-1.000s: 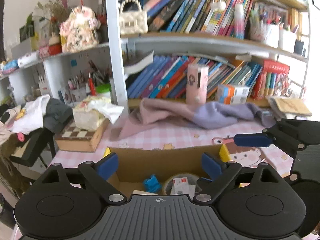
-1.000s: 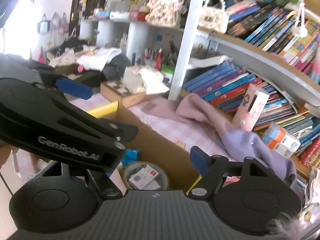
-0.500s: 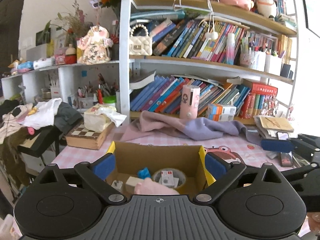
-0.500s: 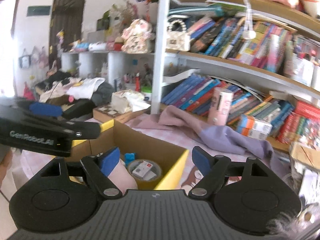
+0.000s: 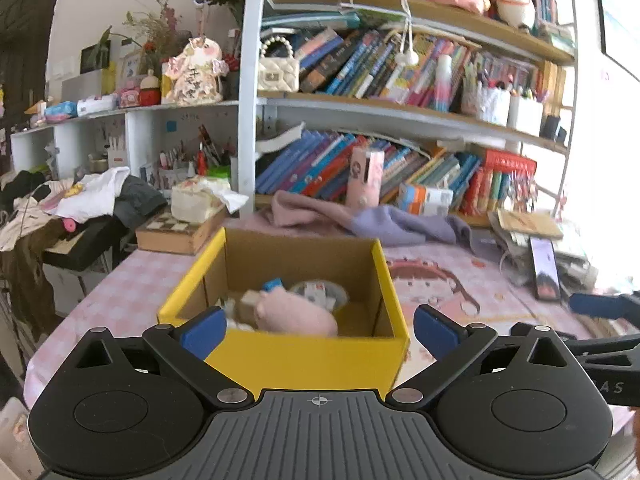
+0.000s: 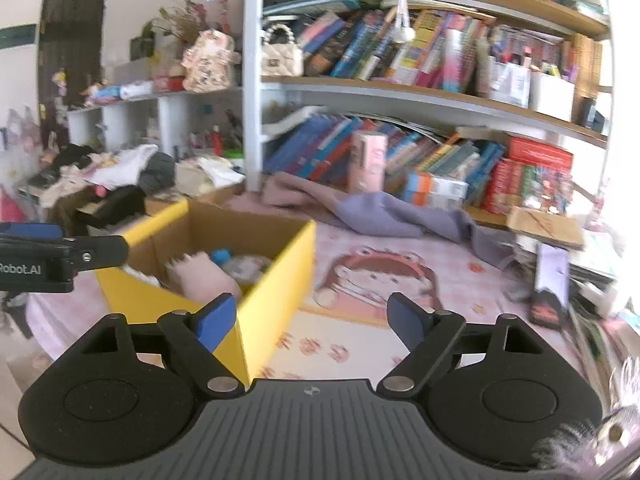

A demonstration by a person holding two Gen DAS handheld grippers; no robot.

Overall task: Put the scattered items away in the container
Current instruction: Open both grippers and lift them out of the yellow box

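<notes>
My left gripper (image 5: pixel 318 330) has its jaws spread about as wide as they go and still opening, with nothing held; the near wall of the yellow box (image 5: pixel 304 356) shows in the gap but the pads are clear of it. My right gripper (image 6: pixel 310 318) is also empty, its jaws partly apart and opening, hanging over the pink checked surface (image 6: pixel 360 344) just right of the box (image 6: pixel 276 280). The box stands on the surface (image 5: pixel 120 296) in front of the bookshelf (image 5: pixel 400 120). Inside it I can see a pink plush toy (image 5: pixel 296 314), a small blue piece (image 5: pixel 272 283) and a roll of tape (image 5: pixel 320 292) with a little white and red packet on it. A purple cloth (image 5: pixel 380 222) lies behind the box, and a phone (image 5: pixel 543 266) rests on the surface off to the right.
</notes>
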